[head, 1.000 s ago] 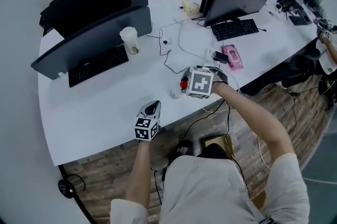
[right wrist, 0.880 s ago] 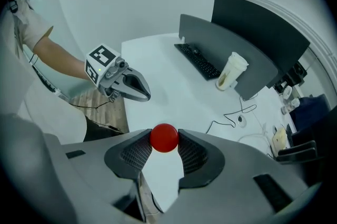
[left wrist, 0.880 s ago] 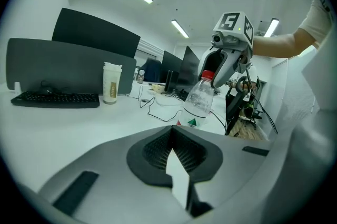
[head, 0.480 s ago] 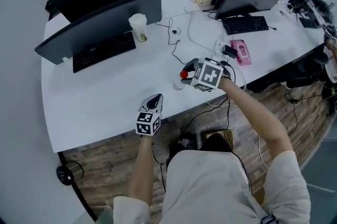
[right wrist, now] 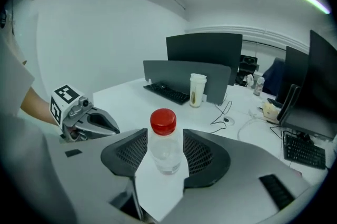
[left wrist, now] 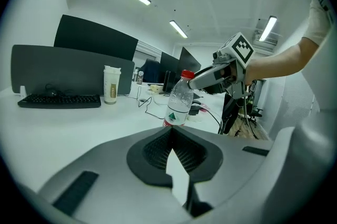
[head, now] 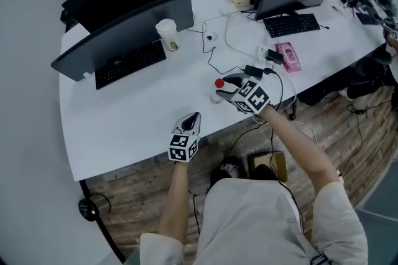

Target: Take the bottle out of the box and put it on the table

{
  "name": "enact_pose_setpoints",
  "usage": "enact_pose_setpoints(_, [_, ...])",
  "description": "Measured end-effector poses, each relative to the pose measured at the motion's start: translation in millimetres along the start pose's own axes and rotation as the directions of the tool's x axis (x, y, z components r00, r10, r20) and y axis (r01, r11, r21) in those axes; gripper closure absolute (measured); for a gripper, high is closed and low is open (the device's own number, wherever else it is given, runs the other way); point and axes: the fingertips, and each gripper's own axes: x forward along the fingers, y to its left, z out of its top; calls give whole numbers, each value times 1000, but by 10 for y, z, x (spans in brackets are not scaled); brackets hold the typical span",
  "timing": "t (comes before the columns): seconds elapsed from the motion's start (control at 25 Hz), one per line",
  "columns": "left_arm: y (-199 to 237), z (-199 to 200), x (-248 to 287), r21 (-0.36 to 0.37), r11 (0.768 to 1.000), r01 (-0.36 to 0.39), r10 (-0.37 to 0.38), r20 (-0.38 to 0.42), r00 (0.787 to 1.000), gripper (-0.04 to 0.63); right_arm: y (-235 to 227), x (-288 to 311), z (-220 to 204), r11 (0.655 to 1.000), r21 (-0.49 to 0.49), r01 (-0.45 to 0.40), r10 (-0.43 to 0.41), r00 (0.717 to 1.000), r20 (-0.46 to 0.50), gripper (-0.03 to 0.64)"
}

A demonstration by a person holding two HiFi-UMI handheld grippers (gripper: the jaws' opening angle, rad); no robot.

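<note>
A clear plastic bottle (head: 216,94) with a red cap stands upright on the white table (head: 124,124), near its front edge. My right gripper (head: 224,89) reaches it from the right, and its jaws are opening. In the right gripper view the bottle (right wrist: 164,146) stands between the two pads with a thin gap on each side. My left gripper (head: 195,116) hovers over the table's front edge, left of the bottle, with its jaws together and nothing held. From the left gripper view the bottle (left wrist: 179,99) stands ahead, with the right gripper (left wrist: 199,79) at its cap.
Two dark monitors (head: 124,33) with keyboards stand behind, and a paper cup (head: 168,33) sits between them. Black cables (head: 214,61), a pink pack (head: 289,56) and a charger lie to the right. A cardboard box (head: 268,164) sits on the floor under the table's edge.
The right gripper has rolled and tipped down at the bottle, and its jaws have spread. The left gripper drifted slightly. The camera view shifted.
</note>
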Motion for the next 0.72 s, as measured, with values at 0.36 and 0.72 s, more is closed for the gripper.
enact_pose_setpoints(0.36, [-237,107,-365,-42,995,-85,88,69,994,581,164,-397,-188,944,329,38,-110,973,202,377])
enact_pose_setpoints(0.72, [-653,101,-920,-74,967,-243,250,120,961,581,729,-1137,-1023,856,515,51,-230,929,290,377])
